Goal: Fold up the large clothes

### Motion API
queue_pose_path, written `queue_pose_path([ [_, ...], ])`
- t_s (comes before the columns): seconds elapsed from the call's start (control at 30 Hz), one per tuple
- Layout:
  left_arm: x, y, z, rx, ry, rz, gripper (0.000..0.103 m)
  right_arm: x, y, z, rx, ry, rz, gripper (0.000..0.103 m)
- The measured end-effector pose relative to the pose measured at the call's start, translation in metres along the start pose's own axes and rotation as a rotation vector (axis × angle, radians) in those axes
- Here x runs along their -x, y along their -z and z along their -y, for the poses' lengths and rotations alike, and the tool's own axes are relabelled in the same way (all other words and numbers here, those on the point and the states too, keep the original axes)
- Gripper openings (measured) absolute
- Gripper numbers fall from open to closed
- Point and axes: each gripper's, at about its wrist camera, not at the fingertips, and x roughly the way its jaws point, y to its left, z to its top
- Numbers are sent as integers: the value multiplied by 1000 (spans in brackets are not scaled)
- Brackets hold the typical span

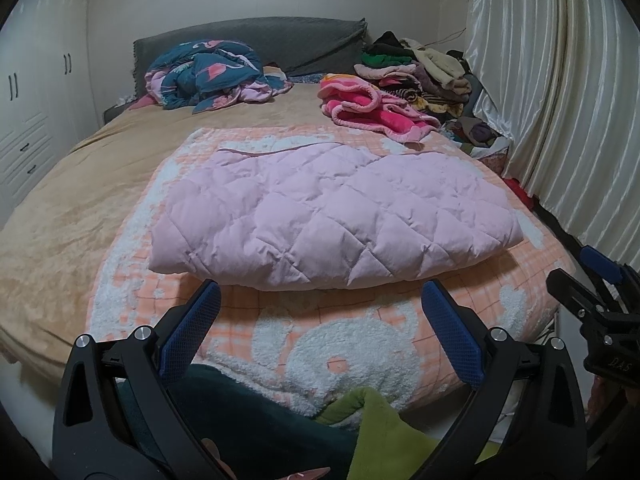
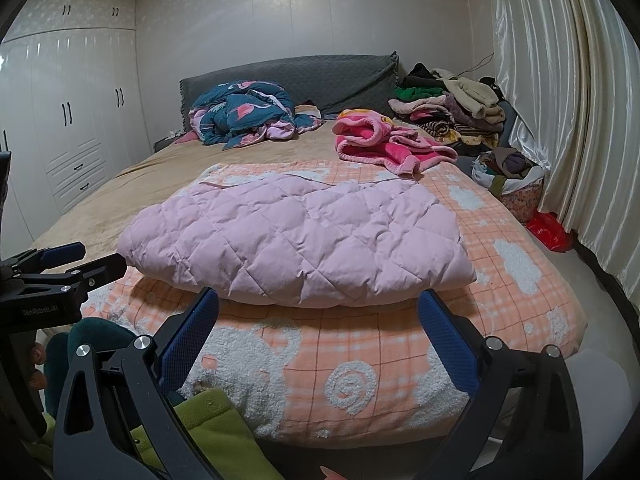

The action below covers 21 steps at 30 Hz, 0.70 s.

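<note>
In the left wrist view the left gripper [image 1: 320, 320], fingers spread wide and empty, faces the pale pink quilted garment [image 1: 332, 216] lying crosswise near the bed's [image 1: 56, 216] foot edge; in the right wrist view the right gripper [image 2: 318, 328], equally wide and empty, sits just as near.

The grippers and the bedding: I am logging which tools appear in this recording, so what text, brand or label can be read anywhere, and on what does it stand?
"D.A.S" on the black body of the right gripper, seen from the left wrist view.
"GenRobot.AI", small and partly blurred, on the black body of the left gripper, seen from the right wrist view.
No readable text on the pink quilted coat, the checked blanket or the clothes pile.
</note>
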Motion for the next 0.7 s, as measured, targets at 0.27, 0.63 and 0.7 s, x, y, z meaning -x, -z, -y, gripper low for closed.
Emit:
queue_pose_path([
  [0.27,0,-2,-2,3,9,-5,94,0,0,-1,2,3,0,99],
  [0.63,-7,4,-9,15,19,-30,94,-1,0,-2,-1,10,-3,99],
  [0.7,-7,5,-10,7,8,-29,94,-1,0,-1,0,8,-2,99],
])
